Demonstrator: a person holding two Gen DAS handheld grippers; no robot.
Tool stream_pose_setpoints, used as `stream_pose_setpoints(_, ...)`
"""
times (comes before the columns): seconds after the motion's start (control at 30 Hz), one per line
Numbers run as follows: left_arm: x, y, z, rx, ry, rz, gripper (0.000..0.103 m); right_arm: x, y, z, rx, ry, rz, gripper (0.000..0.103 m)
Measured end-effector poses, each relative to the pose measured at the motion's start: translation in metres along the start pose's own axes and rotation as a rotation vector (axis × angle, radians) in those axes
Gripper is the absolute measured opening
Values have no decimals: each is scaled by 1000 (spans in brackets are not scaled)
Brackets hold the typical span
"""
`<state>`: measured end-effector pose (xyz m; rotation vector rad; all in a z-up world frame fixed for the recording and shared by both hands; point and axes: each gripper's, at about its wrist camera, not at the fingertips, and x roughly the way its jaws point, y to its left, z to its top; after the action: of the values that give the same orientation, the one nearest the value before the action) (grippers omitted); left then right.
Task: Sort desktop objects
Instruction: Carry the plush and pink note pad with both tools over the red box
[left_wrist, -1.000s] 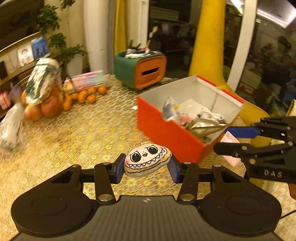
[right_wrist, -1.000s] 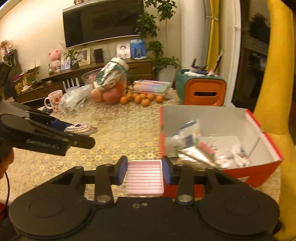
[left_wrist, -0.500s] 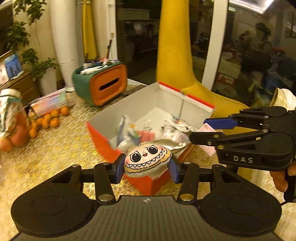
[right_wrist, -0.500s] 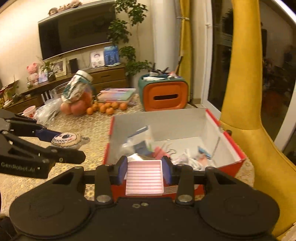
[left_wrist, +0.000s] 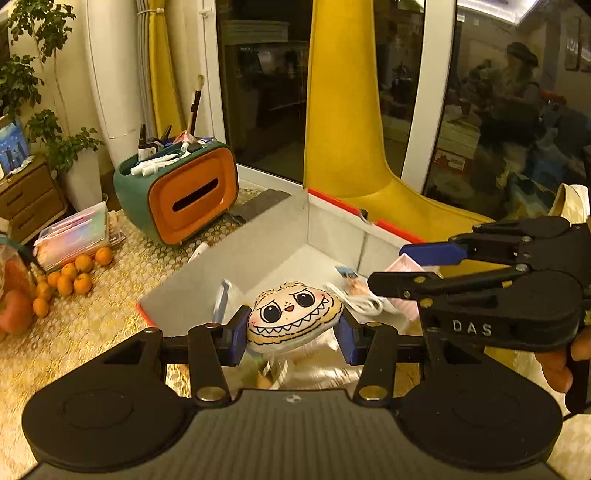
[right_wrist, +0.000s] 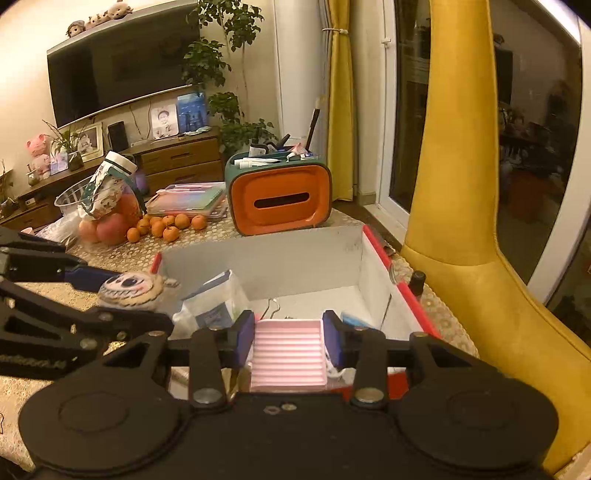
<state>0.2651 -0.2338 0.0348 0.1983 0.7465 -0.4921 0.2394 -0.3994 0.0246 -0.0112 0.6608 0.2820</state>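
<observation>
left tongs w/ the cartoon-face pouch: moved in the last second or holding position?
Yes. The left tongs carried the cartoon-face pouch forward, from short of the red box above the table to over its open interior.

Contents of red-rimmed white cardboard box (left_wrist: 266, 236) under left gripper (left_wrist: 293, 328) motion-blurred, unreadable. Ribbed pink plastic tray (right_wrist: 288, 356) hides box floor below; its near end hidden by right gripper (right_wrist: 289, 338) body.

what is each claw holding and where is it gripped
Left claw pinches the cartoon-face plush by its two side edges; right claw clamps the pink ribbed tray by its side edges.
</observation>
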Motion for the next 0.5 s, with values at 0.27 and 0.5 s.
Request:
stream_pose_setpoints(0.27,54,14,18,35,68,-5,47,43,-15,6,12,52,-20,39)
stream_pose_setpoints(0.5,98,21,15,39,152,-10,47,79,-30,5,50,123,-39,39)
